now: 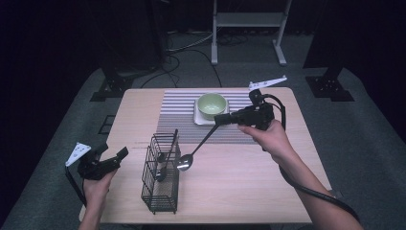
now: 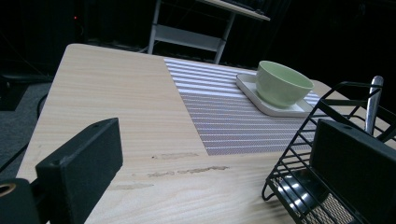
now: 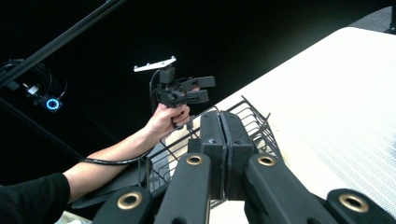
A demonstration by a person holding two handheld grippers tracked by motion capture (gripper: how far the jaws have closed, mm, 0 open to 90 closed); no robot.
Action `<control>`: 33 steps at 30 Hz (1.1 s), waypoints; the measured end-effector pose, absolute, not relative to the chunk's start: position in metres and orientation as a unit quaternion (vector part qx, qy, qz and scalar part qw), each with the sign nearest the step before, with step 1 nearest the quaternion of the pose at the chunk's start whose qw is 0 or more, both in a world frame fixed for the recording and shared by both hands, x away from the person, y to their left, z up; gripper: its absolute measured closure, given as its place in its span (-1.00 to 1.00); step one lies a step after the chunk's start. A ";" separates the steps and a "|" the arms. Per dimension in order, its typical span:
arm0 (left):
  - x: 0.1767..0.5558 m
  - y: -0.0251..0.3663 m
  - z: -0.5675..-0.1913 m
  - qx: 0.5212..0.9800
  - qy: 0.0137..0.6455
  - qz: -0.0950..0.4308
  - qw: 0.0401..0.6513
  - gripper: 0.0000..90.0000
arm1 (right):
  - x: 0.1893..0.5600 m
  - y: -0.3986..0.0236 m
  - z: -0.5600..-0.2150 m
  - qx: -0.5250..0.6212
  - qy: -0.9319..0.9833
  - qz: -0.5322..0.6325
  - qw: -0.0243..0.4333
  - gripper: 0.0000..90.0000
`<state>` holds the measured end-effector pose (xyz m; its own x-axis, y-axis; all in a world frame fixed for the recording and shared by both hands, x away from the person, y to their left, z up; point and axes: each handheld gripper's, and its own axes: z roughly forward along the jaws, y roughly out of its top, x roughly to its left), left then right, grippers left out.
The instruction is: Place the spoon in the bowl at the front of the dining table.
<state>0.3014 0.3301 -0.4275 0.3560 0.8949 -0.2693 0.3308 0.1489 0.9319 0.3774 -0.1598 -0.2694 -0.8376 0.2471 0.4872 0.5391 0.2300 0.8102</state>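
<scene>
right gripper (image 1: 221, 120) clamped on spoon (image 1: 196, 150) handle, bowl end just right of wire caddy (image 1: 162, 178), clear of table; left gripper (image 1: 115, 158) jaws apart, idle. carrying step; next: set beside green bowl (image 1: 211, 105)

Table (image 1: 239, 191): placemat (image 1: 184, 112) at far centre; plate (image 1: 197, 118) on its right part, bowl (image 1: 211, 105) on plate. Wire basket (image 1: 161, 179) near front left, utensil (image 1: 165, 160) inside; spoon (image 1: 191, 154) just right of basket.
</scene>
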 end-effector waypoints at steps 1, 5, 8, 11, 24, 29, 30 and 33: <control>0.301 0.330 -0.427 0.601 0.509 0.250 0.563 -0.97 | 0.378 -0.162 -0.270 -0.257 -0.773 -0.566 0.129 0.98; 0.301 0.330 -0.427 0.599 0.510 0.250 0.565 -0.97 | 0.379 -0.166 -0.272 -0.263 -0.773 -0.564 0.125 0.98; 0.301 0.330 -0.427 0.601 0.508 0.252 0.564 -0.97 | 0.382 -0.172 -0.276 -0.271 -0.772 -0.561 0.123 0.98; 0.301 0.331 -0.427 0.599 0.509 0.251 0.565 -0.97 | 0.387 -0.178 -0.281 -0.284 -0.767 -0.562 0.125 0.98; 0.301 0.330 -0.427 0.599 0.508 0.254 0.565 -0.97 | 0.399 -0.193 -0.293 -0.314 -0.763 -0.553 0.117 0.98; 0.301 0.329 -0.426 0.598 0.505 0.255 0.567 -0.97 | 0.404 -0.198 -0.298 -0.326 -0.761 -0.550 0.112 0.98; 0.301 0.329 -0.426 0.598 0.506 0.254 0.567 -0.97 | 0.406 -0.199 -0.299 -0.329 -0.760 -0.549 0.111 0.98; 0.301 0.330 -0.426 0.598 0.507 0.253 0.567 -0.97 | 0.410 -0.201 -0.302 -0.337 -0.759 -0.547 0.108 0.98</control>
